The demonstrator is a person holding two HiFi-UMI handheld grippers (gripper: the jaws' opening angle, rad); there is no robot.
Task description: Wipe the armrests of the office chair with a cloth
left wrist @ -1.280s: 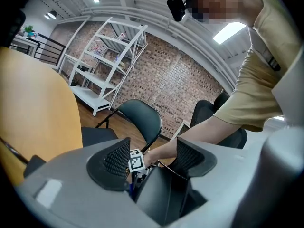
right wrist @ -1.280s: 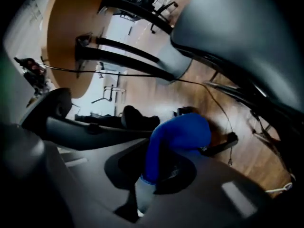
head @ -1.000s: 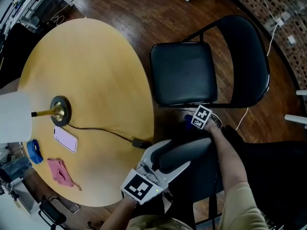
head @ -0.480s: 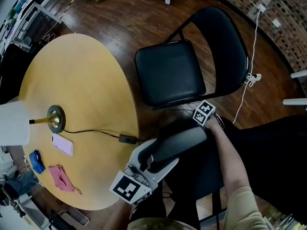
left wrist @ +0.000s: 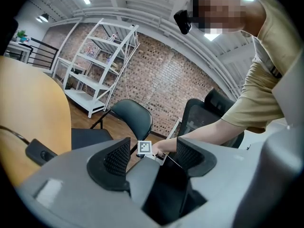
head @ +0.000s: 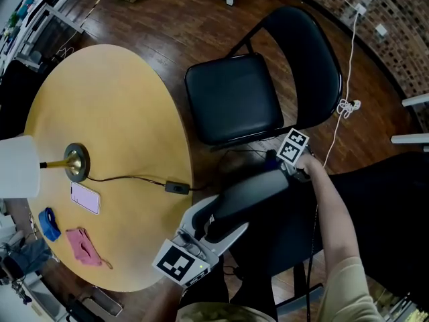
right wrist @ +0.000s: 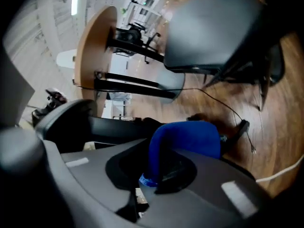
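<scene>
The office chair's dark armrest pad (head: 251,194) runs across the lower middle of the head view. My left gripper (head: 218,225) straddles its near end, and both jaws are closed against the pad's sides. In the left gripper view the armrest (left wrist: 166,194) fills the gap of the left gripper (left wrist: 153,156). At the pad's far end my right gripper (head: 289,170) is held slightly above the armrest. In the right gripper view the right gripper (right wrist: 154,172) is shut on a blue cloth (right wrist: 187,139), which bulges out beyond the jaws.
A round wooden table (head: 114,113) stands to the left, with a brass lamp base (head: 76,162), a phone (head: 85,198), a pink rag (head: 82,245) and a black cable (head: 175,187). A black folding chair (head: 234,98) stands just beyond the armrest. A white cord (head: 345,104) lies on the floor.
My right gripper has lifted with the blue cloth and rolled at the armrest's far end. The left gripper keeps its hold on the near end.
</scene>
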